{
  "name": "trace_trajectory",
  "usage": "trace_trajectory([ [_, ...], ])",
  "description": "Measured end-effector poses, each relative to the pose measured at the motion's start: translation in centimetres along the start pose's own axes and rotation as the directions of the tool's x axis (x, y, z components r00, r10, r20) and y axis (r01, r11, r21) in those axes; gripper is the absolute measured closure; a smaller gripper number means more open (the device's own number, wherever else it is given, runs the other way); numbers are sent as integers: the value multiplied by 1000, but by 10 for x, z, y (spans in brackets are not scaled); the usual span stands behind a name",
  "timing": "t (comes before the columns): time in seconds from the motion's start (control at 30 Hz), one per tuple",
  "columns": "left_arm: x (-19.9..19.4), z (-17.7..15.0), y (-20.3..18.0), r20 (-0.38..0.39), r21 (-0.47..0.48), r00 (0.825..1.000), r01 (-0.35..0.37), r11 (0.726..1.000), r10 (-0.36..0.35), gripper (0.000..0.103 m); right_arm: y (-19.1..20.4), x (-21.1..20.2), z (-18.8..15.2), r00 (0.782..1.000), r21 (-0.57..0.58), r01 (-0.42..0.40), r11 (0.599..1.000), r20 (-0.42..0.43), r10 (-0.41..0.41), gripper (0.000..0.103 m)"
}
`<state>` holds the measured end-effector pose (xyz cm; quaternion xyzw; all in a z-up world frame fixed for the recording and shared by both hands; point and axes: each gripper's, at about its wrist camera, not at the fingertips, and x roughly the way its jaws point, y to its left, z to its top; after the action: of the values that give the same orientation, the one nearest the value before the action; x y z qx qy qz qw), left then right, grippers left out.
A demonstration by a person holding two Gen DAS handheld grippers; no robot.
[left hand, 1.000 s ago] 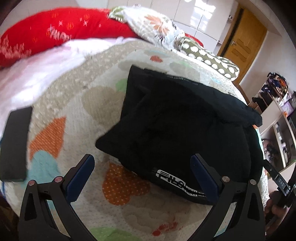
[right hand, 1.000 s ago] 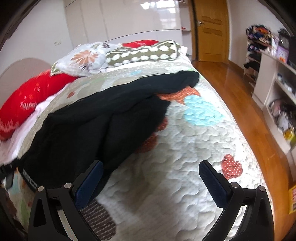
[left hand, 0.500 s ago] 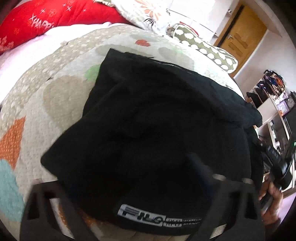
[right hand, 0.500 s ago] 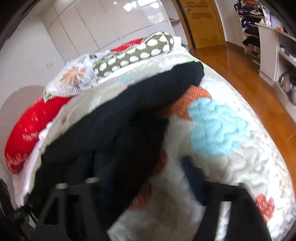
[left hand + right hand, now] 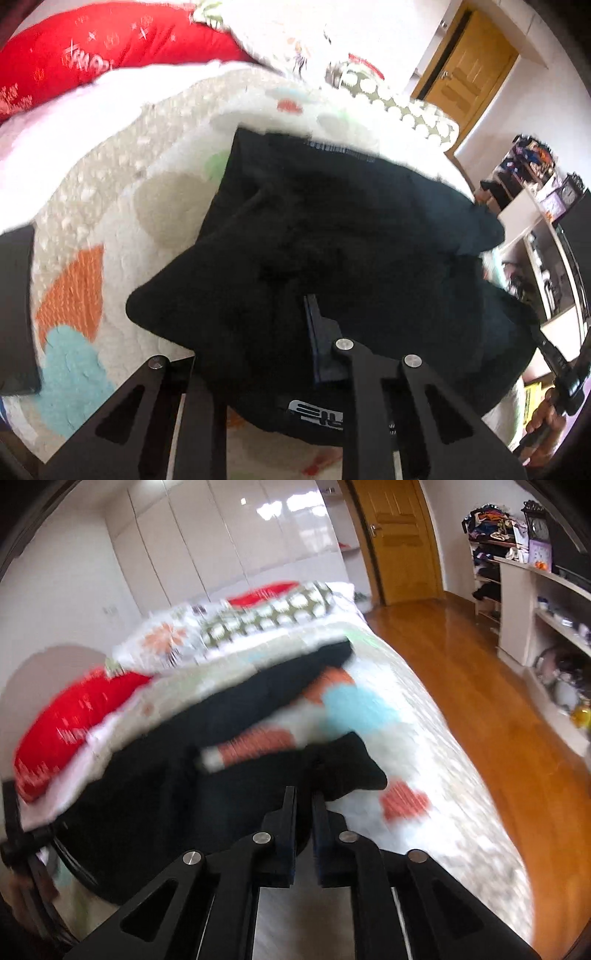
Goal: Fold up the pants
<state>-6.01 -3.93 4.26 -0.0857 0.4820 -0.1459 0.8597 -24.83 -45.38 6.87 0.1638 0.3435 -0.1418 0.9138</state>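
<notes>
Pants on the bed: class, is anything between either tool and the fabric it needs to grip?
Nothing visible. The right tool is closing with a fold of the black pants between its pads. The left tool is closing with the pants bunched between its fingers.

Home bedroom: quilted bed (image 5: 424,760) centre frame, pillows (image 5: 266,616) behind, wardrobe (image 5: 221,535) upper left, cluttered shelves (image 5: 546,609) right.
</notes>
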Motion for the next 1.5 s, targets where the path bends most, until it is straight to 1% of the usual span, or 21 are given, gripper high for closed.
trace_trajectory([
  [0.07, 12, -8, 7, -38, -22, 999, -13, 1000, 12, 82, -11, 8, -15, 997, 10, 40, 999, -62, -40, 76],
  [0.1, 14, -11, 10, -46, -32, 999, -14, 999, 12, 80, -17, 12, -20, 994, 37, 53, 998, -93, -49, 58],
  [0.13, 12, -14, 12, -33, -40, 999, -2, 999, 0, 78, -26, 16, -26, 992, 78, 53, 996, -121, -43, 50],
  [0.27, -2, -13, 23, 7, -95, 1000, -10, 995, 11, 34, -43, 20, -31, 996, 170, -8, 985, -90, 23, 48],
  [0.3, -6, -11, 27, 26, -122, 999, -20, 992, 24, 29, -46, 22, -28, 996, 194, -29, 981, -73, 44, 48],
  [0.37, -9, -7, 37, 58, -173, 998, -29, 985, 40, 29, -50, 26, -27, 996, 221, -54, 974, -52, 67, 52],
  [0.4, -7, -5, 40, 64, -188, 997, -24, 982, 37, 29, -52, 31, -24, 996, 234, -64, 970, -47, 77, 65],
  [0.43, -2, -3, 42, 48, -196, 998, -24, 980, 34, 29, -53, 33, -22, 995, 244, -76, 967, -43, 89, 89],
  [0.53, 5, -5, 40, 20, -165, 999, -26, 986, 29, 30, -46, 25, -19, 994, 219, -104, 970, -9, 108, 94],
  [0.57, 4, -7, 37, 25, -144, 999, -39, 989, 43, 40, -42, 19, -18, 995, 199, -96, 975, 5, 97, 94],
  [0.6, 1, -8, 36, 24, -125, 998, -48, 991, 51, 58, -40, 9, -18, 996, 185, -89, 979, 23, 86, 94],
  [0.67, -3, -13, 36, 8, -114, 1000, -11, 993, 12, 68, -40, -15, -20, 996, 169, -73, 983, 57, 65, 94],
  [0.77, -9, -17, 33, 7, -86, 1000, -3, 996, 3, 68, -43, -42, -24, 997, 152, -48, 987, 66, 39, 94],
  [0.83, -9, -21, 30, 5, -60, 1000, -12, 998, 12, 68, -40, -44, -33, 999, 94, 21, 995, 24, -23, 93],
  [0.97, -8, -24, 26, -11, -48, 999, -39, 998, 38, 64, -54, -22, -47, 986, 118, 126, 985, -123, -111, 71],
  [1.03, -16, -24, 27, -10, -39, 999, -53, 998, 52, 59, -63, -31, -46, 988, 159, 133, 978, -102, -118, 61],
  [1.13, -31, -26, 30, 6, -22, 997, -77, 997, 77, 54, -63, -51, -31, 985, 162, 173, 971, -38, -169, 58],
  [1.2, -39, -26, 27, 22, -5, 994, -103, 995, 103, 53, -54, -60, -22, 989, 145, 145, 979, 8, -148, 58],
  [1.27, -43, -24, 20, 47, 11, 991, -127, 992, 126, 53, -35, -58, -11, 998, 92, 62, 994, 25, -64, 57],
  [1.43, -61, -16, 9, 105, 17, 988, -113, 993, 111, 51, 32, -24, -7, 994, -74, -110, 991, -35, 107, 56],
  [1.5, -65, -13, 3, 129, 21, 987, -98, 995, 95, 39, 57, -4, -8, 985, -109, -161, 981, -86, 152, 56],
])
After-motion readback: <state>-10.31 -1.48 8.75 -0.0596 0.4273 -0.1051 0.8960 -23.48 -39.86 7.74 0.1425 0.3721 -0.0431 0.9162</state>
